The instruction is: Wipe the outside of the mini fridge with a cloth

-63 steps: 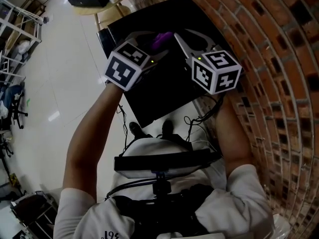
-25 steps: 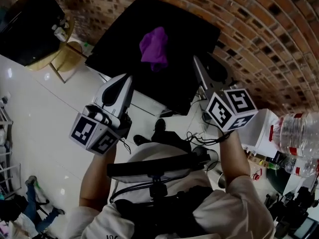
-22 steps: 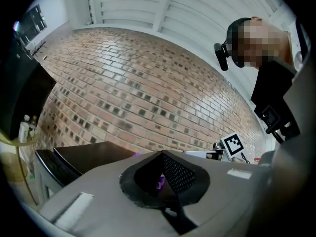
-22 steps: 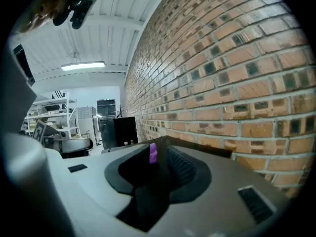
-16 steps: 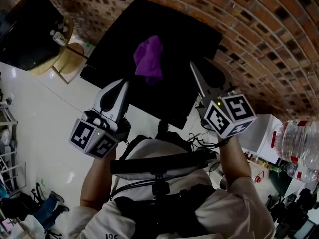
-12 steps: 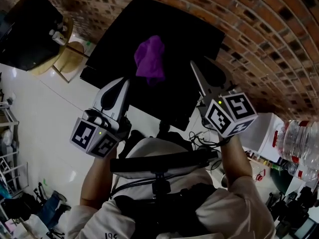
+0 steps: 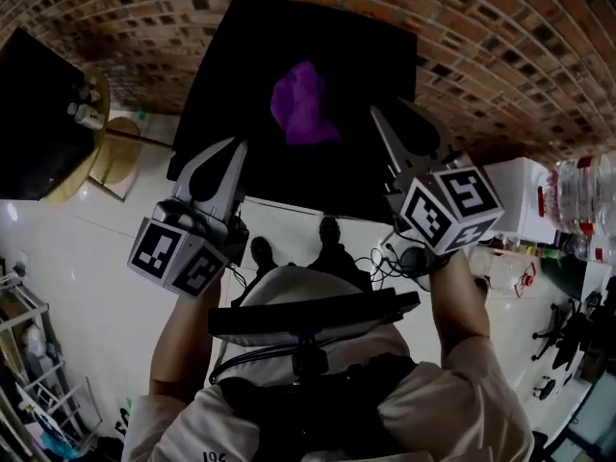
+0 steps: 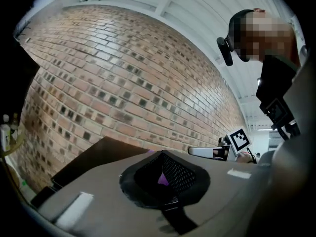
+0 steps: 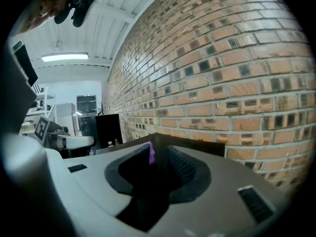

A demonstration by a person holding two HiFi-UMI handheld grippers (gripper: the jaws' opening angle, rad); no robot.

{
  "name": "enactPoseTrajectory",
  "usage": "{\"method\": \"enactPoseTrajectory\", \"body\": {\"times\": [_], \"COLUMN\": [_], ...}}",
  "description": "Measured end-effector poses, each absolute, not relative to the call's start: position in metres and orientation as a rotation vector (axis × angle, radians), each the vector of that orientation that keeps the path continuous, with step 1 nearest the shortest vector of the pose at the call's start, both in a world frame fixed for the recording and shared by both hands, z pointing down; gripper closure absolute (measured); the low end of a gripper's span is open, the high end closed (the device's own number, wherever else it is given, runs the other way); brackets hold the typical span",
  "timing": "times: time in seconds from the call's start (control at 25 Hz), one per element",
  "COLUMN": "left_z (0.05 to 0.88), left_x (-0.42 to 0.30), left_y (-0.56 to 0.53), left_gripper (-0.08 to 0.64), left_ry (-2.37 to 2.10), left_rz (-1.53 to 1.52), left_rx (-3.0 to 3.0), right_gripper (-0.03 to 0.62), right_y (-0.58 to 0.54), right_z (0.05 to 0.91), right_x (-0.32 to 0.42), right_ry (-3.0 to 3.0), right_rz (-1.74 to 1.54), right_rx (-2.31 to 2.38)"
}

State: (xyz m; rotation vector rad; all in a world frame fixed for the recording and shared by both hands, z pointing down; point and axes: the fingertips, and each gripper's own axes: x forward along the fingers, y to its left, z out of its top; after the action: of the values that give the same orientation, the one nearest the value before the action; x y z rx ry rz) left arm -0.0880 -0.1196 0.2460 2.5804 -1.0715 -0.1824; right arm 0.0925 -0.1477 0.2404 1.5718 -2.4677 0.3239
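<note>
The black mini fridge (image 7: 245, 56) stands against the brick wall, and I look down on its top. A crumpled purple cloth (image 7: 305, 104) lies loose on that top, held by neither gripper. My left gripper (image 7: 223, 152) hovers at the fridge's near left edge, shut and empty. My right gripper (image 7: 390, 115) is at the near right edge with its jaws slightly apart and nothing between them. In the left gripper view a sliver of cloth (image 8: 162, 178) shows past the closed jaws. The right gripper view has the cloth (image 9: 150, 152) ahead on the fridge top (image 9: 197, 144).
The brick wall (image 7: 500, 37) runs behind and to the right of the fridge. A black cabinet (image 7: 34, 114) and a round wooden table (image 7: 111, 147) with bottles stand left. A white unit (image 7: 520, 195) and water bottles (image 7: 577, 200) are right. Cables (image 7: 380, 258) lie by my feet.
Both grippers have drawn back from over the fridge top to its near edge. The cloth stays lying on top. The left gripper has drifted sideways and the camera has turned.
</note>
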Motion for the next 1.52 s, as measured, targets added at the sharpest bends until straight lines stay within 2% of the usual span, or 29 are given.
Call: {"method": "enactPoseTrajectory", "body": {"times": [0.32, 0.56, 0.72, 1.08, 1.4, 1.52], "left_z": [0.245, 0.242, 0.244, 0.258, 0.263, 0.263], "left_x": [-0.091, -0.077, -0.065, -0.061, -0.052, -0.050], "left_y": [-0.142, -0.160, -0.160, -0.175, -0.182, -0.187], "left_gripper": [0.560, 0.560, 0.560, 0.560, 0.558, 0.558], "left_ry": [-0.839, -0.796, -0.736, -0.712, -0.791, -0.842], "left_rz": [-0.099, -0.051, -0.014, 0.106, 0.207, 0.213], "left_rx": [2.718, 2.791, 2.817, 2.818, 2.864, 2.863], "right_gripper": [0.463, 0.505, 0.506, 0.509, 0.505, 0.469], "right_y": [-0.137, -0.148, -0.154, -0.161, -0.165, -0.165], "right_z": [0.249, 0.252, 0.263, 0.273, 0.272, 0.271], "right_x": [0.063, 0.058, 0.052, 0.068, 0.064, 0.064], "right_ry": [-2.359, -2.306, -2.267, -2.150, -2.184, -2.193], "right_rz": [0.334, 0.296, 0.290, 0.346, 0.346, 0.339], "right_rx": [1.810, 1.930, 1.953, 2.041, 2.003, 1.987]}}
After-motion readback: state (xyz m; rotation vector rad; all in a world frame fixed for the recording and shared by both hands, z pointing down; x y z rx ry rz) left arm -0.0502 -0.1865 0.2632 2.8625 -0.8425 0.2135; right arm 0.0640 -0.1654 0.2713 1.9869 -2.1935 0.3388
